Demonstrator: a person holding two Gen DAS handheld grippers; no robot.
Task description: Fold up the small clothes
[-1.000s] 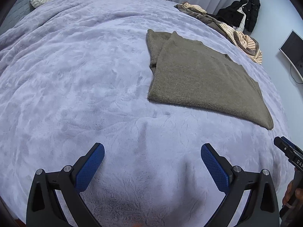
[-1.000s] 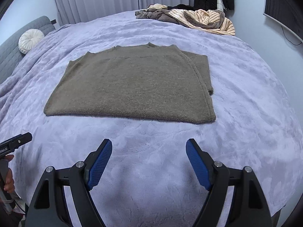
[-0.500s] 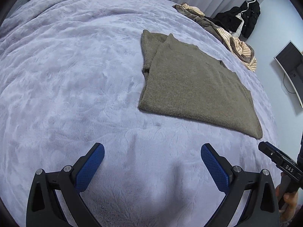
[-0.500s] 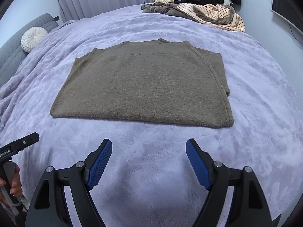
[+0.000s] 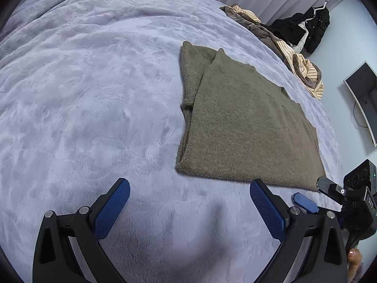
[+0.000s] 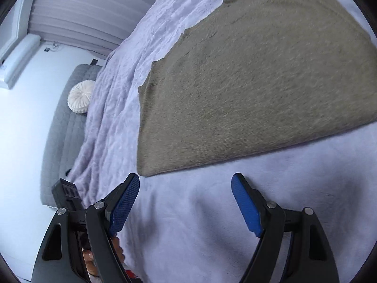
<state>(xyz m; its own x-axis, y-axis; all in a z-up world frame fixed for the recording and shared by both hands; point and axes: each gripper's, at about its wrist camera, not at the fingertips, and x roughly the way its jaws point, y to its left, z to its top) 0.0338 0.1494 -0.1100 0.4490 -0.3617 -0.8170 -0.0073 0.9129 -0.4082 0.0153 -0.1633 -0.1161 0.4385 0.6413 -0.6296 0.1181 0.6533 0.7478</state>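
An olive-brown knit sweater [image 5: 247,127] lies flat on the lilac plush bedspread [image 5: 94,94], sleeves folded under along its sides. My left gripper [image 5: 189,208] is open and empty, just short of the sweater's near hem. My right gripper [image 6: 185,204] is open and empty, tilted, just below the sweater's [image 6: 259,82] near left corner. The right gripper's blue fingertip [image 5: 304,202] shows at the lower right of the left wrist view.
A heap of striped and brown clothes [image 5: 282,49] lies at the bed's far edge, with a black jacket [image 5: 308,28] hanging behind. A monitor [image 5: 364,99] is on the right wall. A white round cushion [image 6: 80,96] rests on a grey headboard [image 6: 63,127].
Both grippers moved closer to the sweater's near hem. The right gripper rolled and swung left toward the sweater's near left corner. Both stay open.
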